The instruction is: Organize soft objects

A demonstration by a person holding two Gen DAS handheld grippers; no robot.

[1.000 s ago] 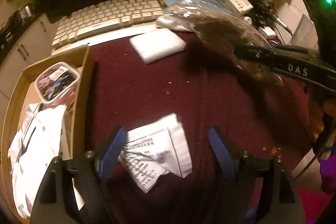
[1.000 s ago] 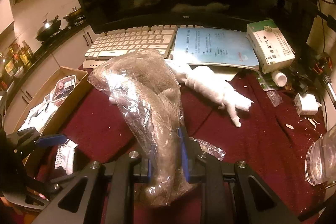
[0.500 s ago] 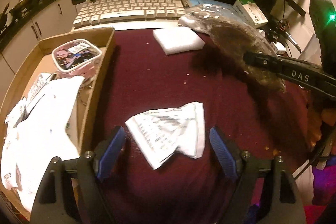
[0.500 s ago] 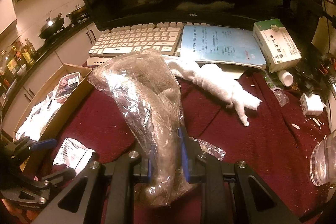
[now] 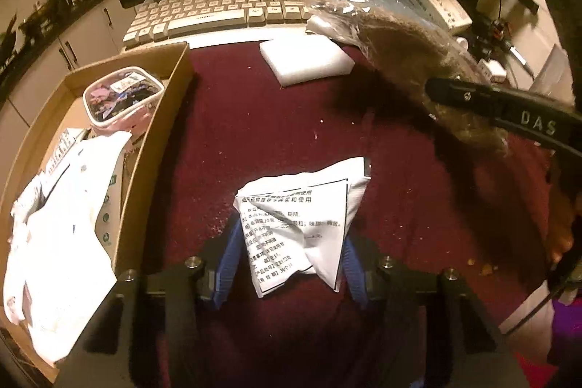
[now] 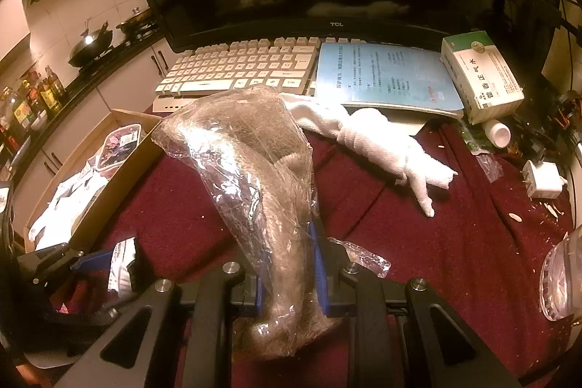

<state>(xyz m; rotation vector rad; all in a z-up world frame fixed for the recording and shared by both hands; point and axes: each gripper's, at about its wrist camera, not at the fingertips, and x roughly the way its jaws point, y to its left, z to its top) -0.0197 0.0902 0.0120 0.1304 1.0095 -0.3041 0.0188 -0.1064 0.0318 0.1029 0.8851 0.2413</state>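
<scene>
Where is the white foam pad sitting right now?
In the left wrist view, the white foam pad lies flat on the maroon cloth, just in front of the keyboard, right of the cardboard box and beside the bagged brown fabric.

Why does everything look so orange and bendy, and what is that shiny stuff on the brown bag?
Both views: warm, dim indoor light tints everything orange, and the fisheye lens bends straight edges like the keyboard. Right wrist view: the shine is glare on the clear plastic bag. Left wrist view: the white bag in the cardboard box is overexposed, and the plastic bag casts a dark shadow on the red cloth.
</scene>
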